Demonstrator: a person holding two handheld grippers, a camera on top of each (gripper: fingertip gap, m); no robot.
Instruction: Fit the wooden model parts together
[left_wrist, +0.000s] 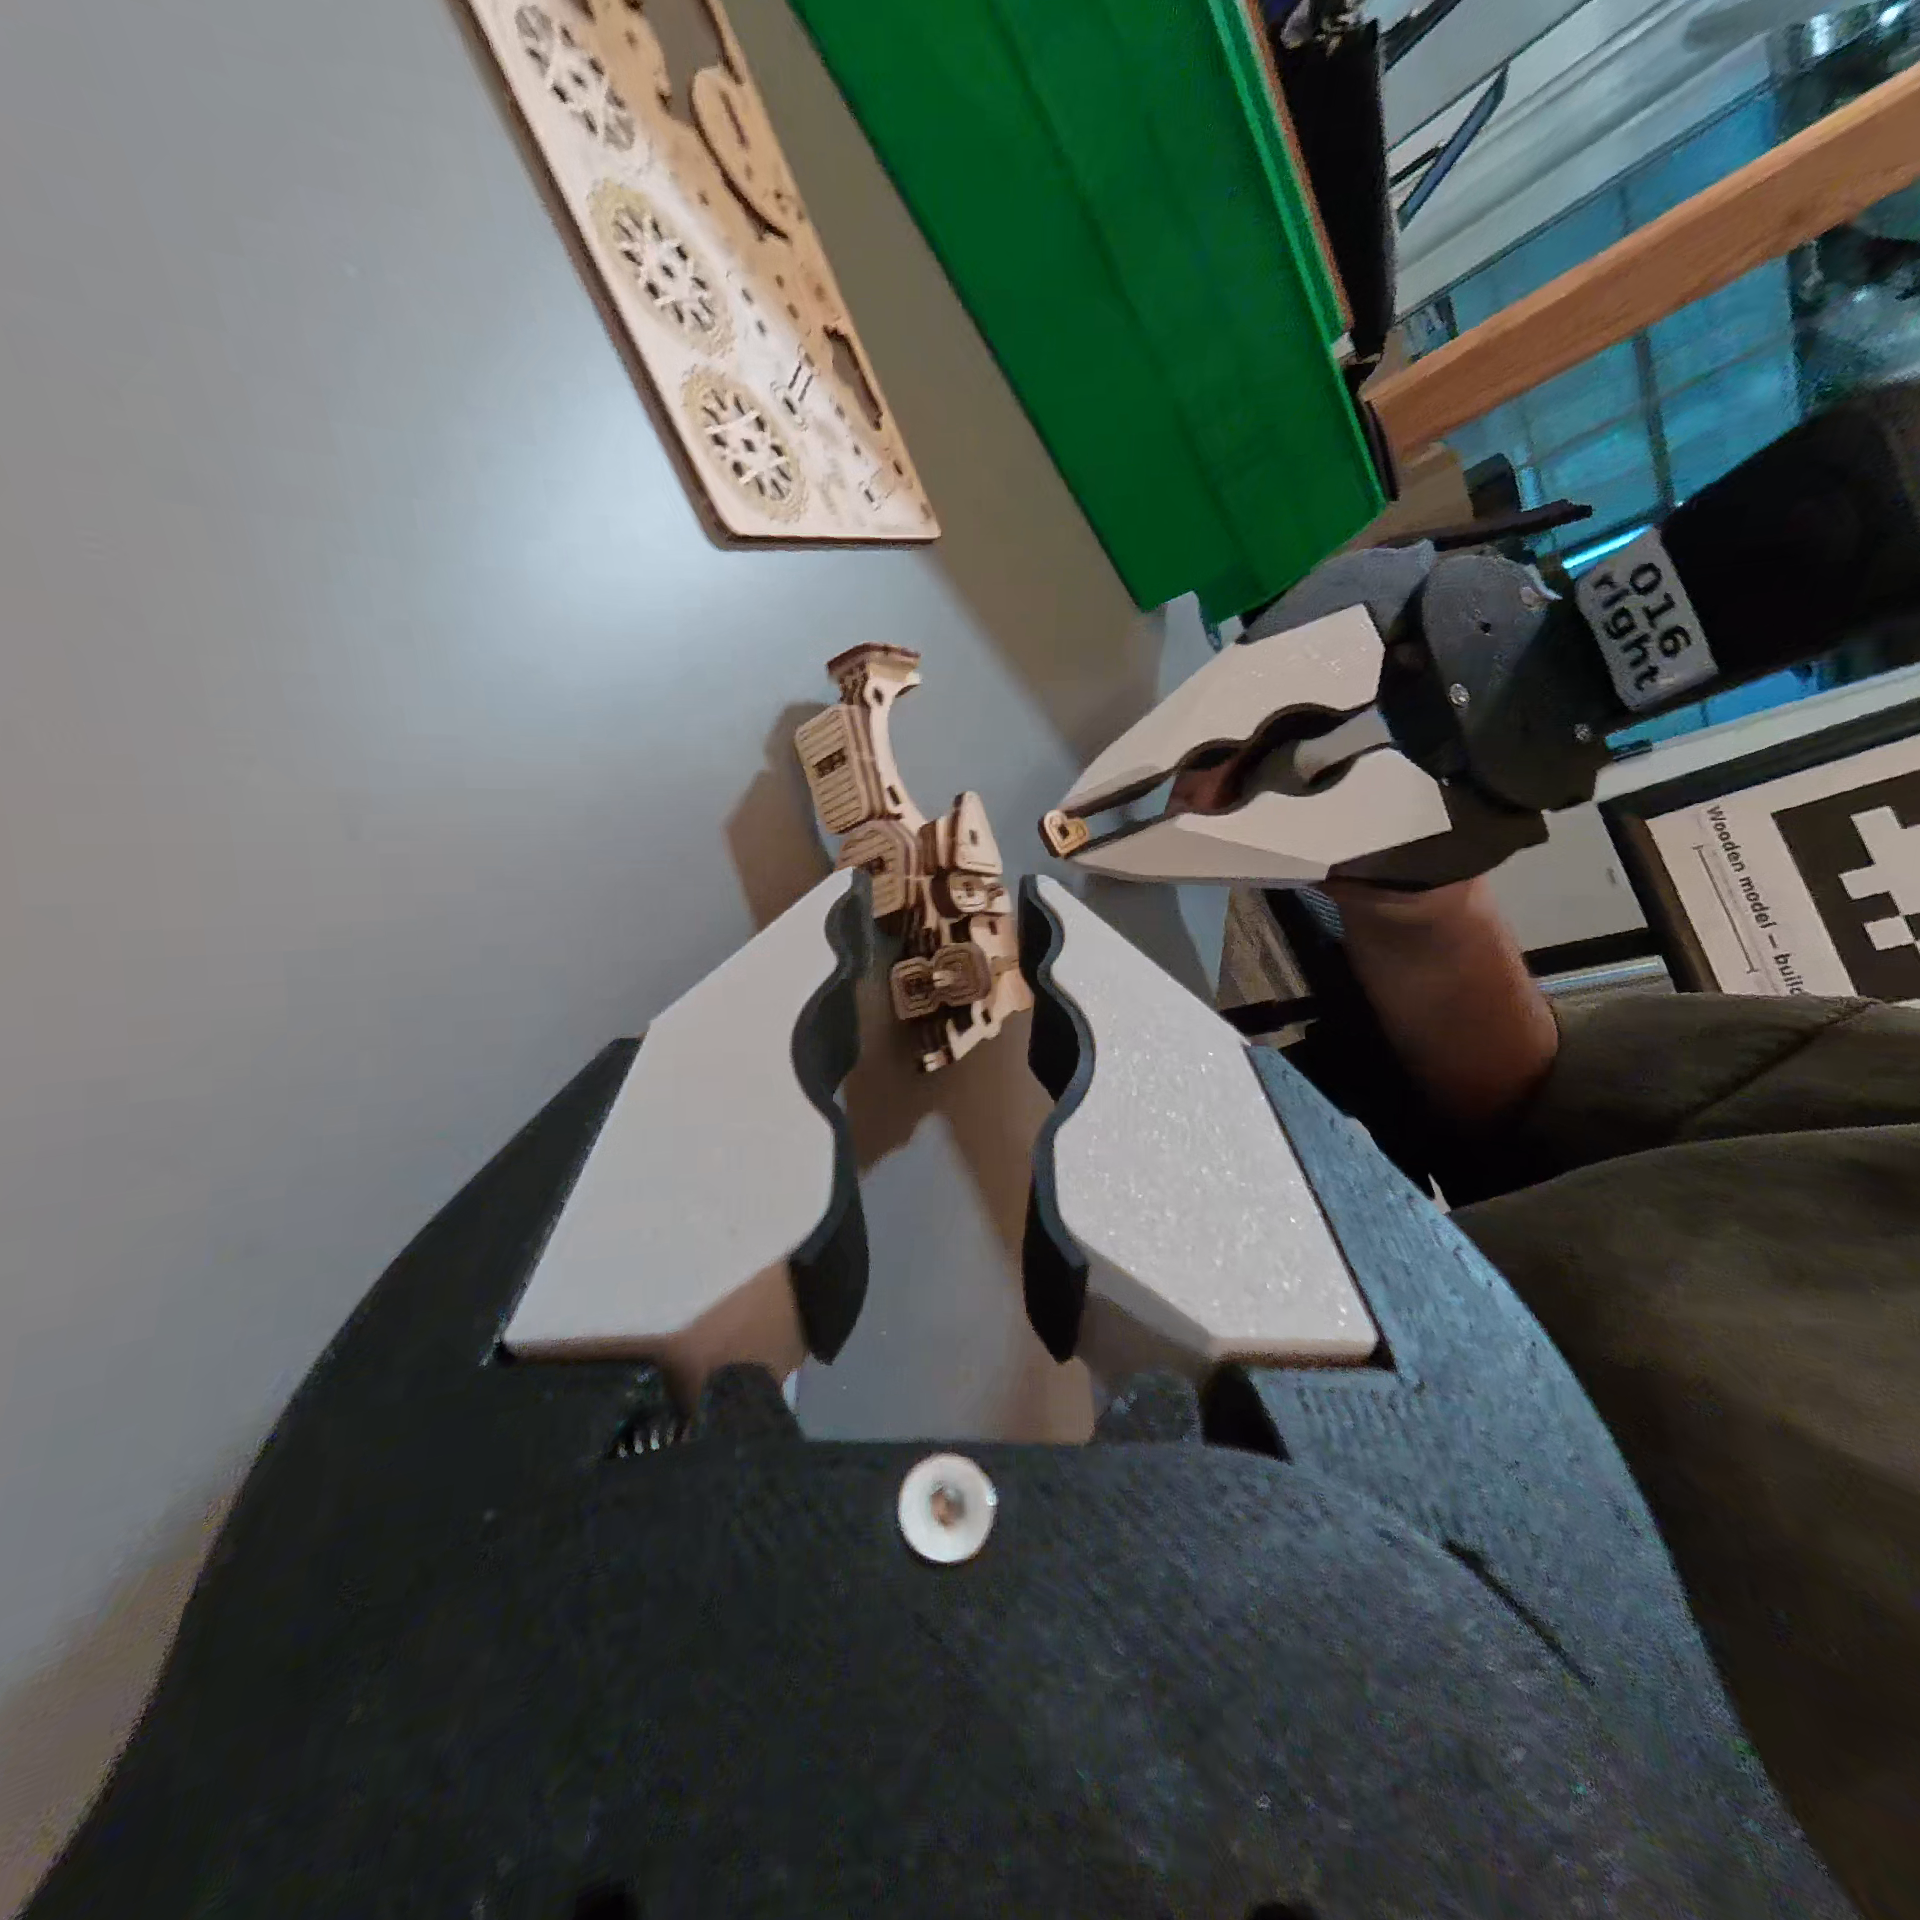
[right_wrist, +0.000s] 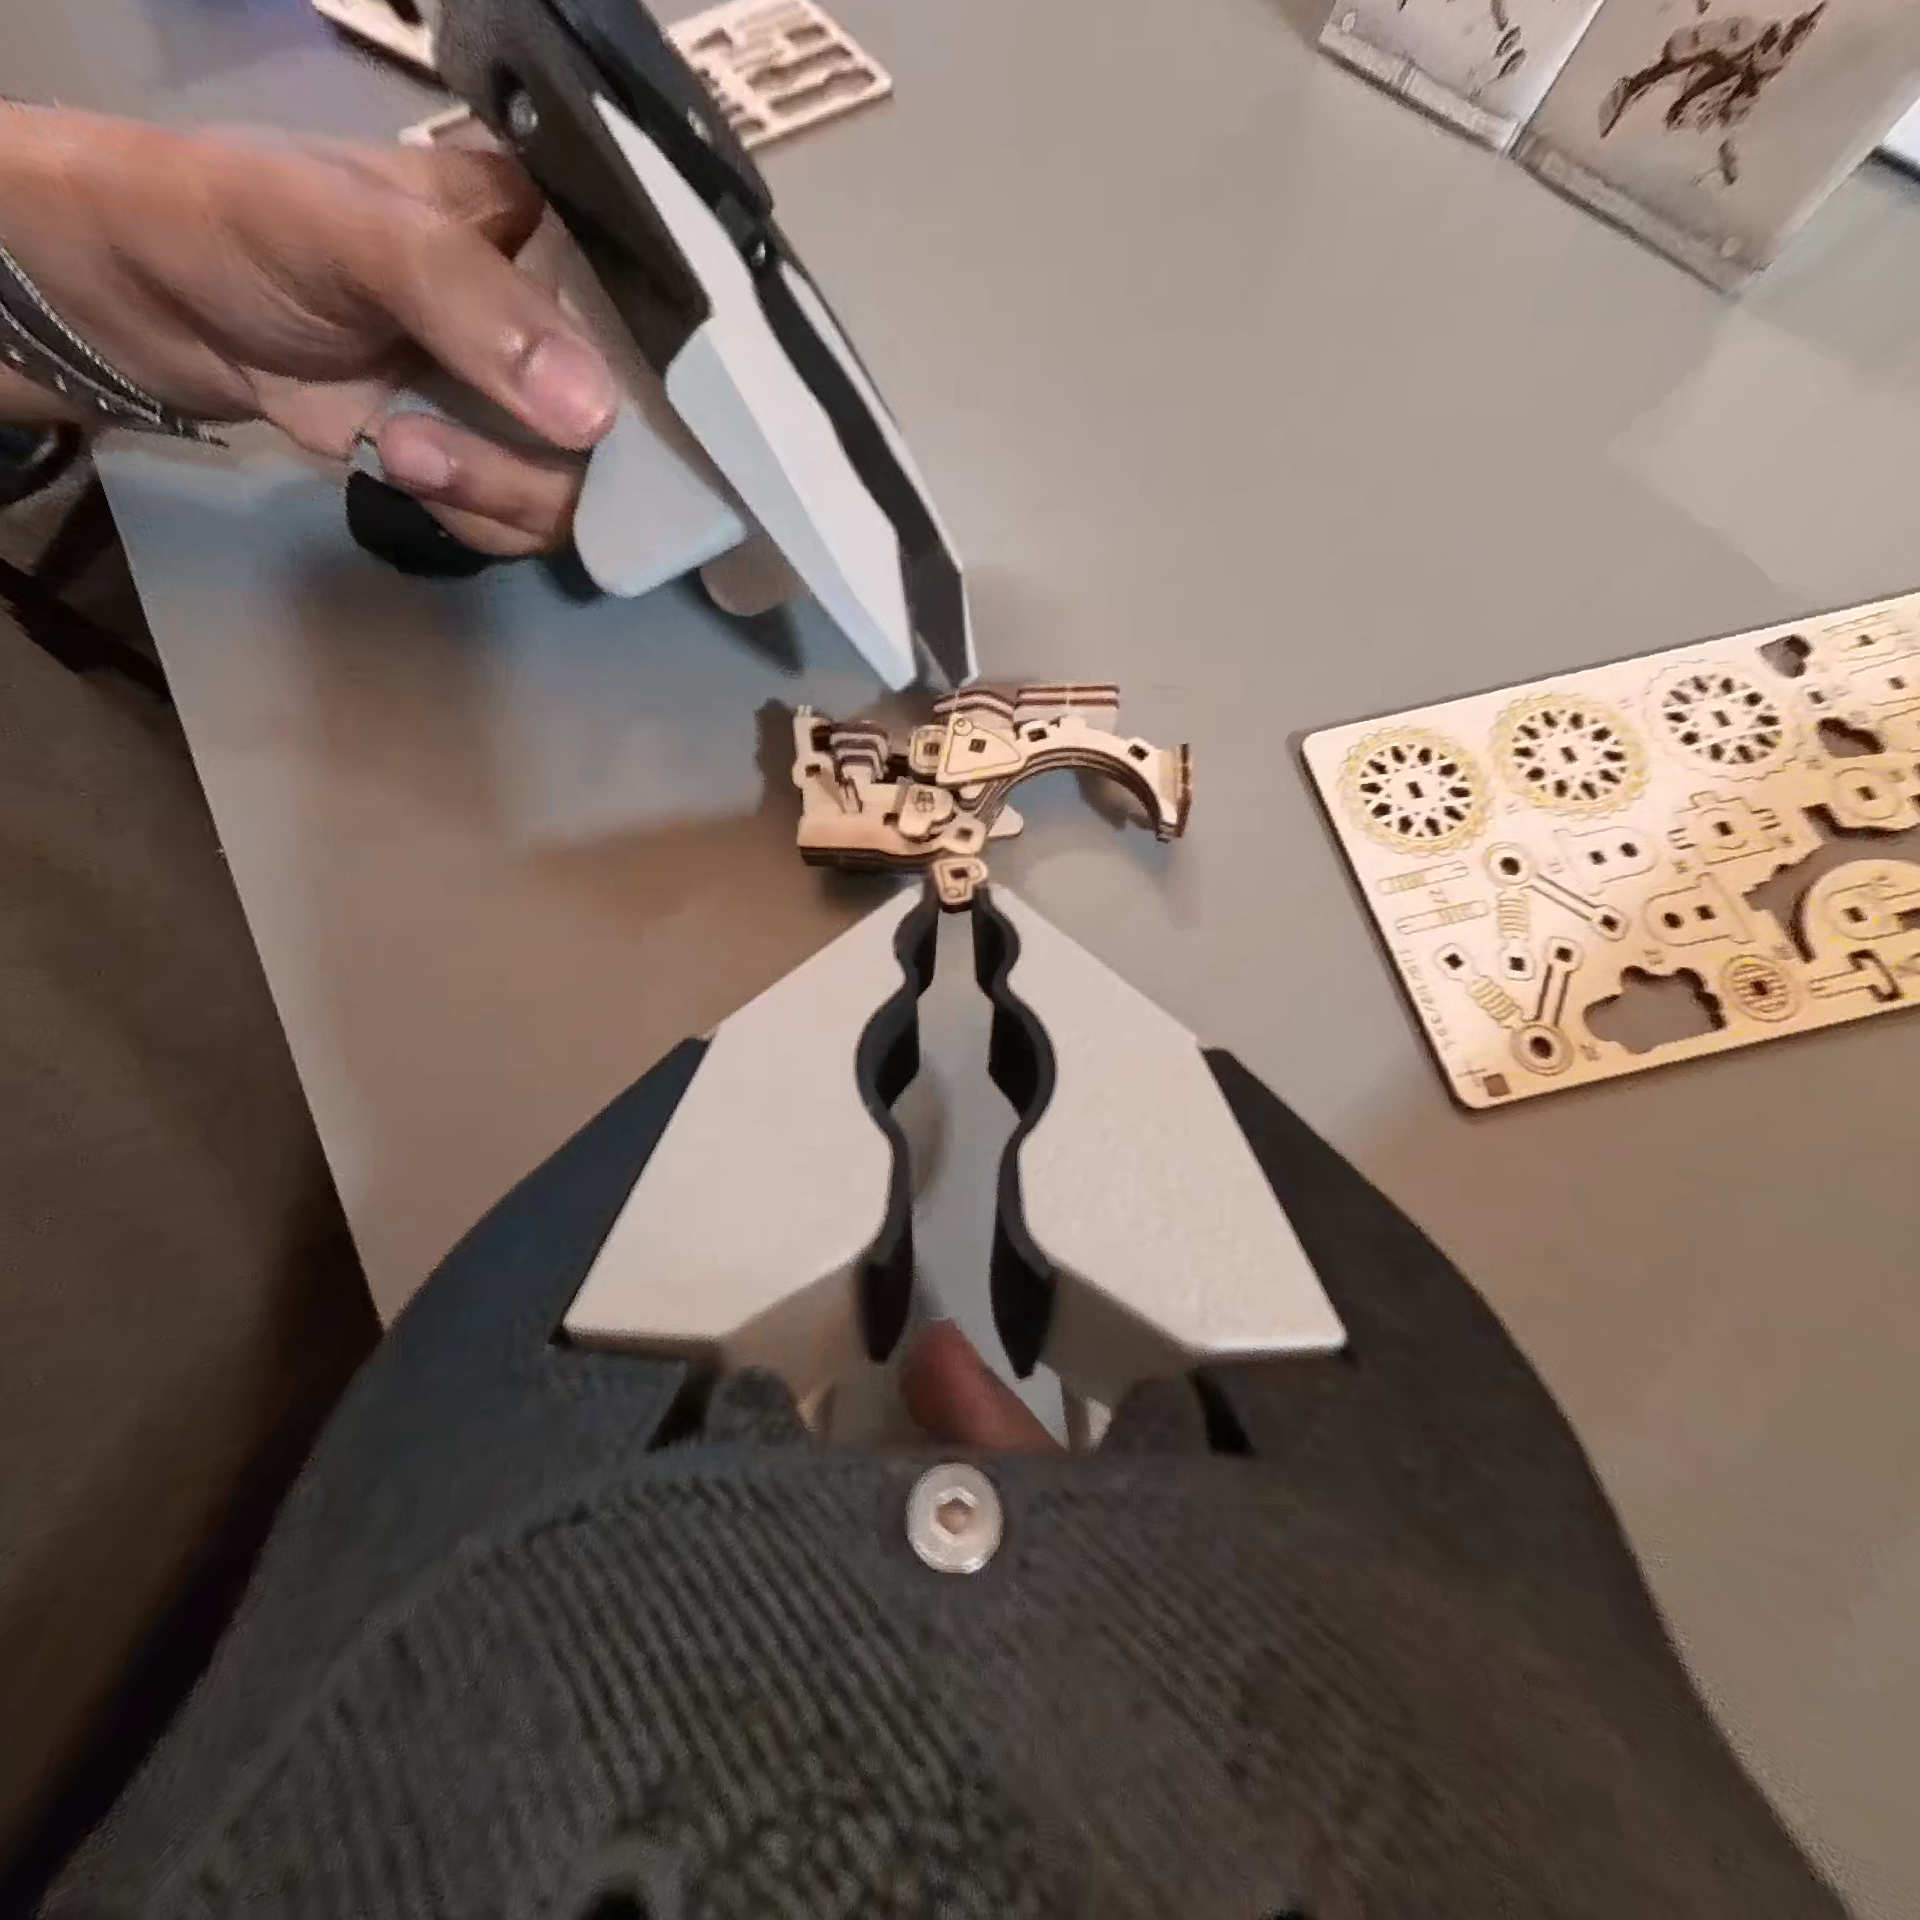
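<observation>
**Small wooden piece brought up to the half-built model**

The grey table fills both views. On it, at about 3 o'clock in the right wrist view, lies the laser-cut parts sheet, several pieces already punched out; in the left wrist view it sits at 12 o'clock.

The left gripper has its jaws parted to a moderate gap on either side of the partly built wooden model. Whether the pads press the model I cannot tell. In the right wrist view the model rests on the table just above centre, with the left gripper's tips at its 11 o'clock edge.

The right gripper is drawn narrow, pinching a small wooden piece at its very tips, just beside the model's near edge at 6 o'clock.

The model looks light, stiff and brittle: thin plywood layers, with a slender curved arm at 3 o'clock that would likely snap under side load. The thick stacked body seems the safer hold. The small piece is probably easy to twist out of a tip pinch.
</observation>
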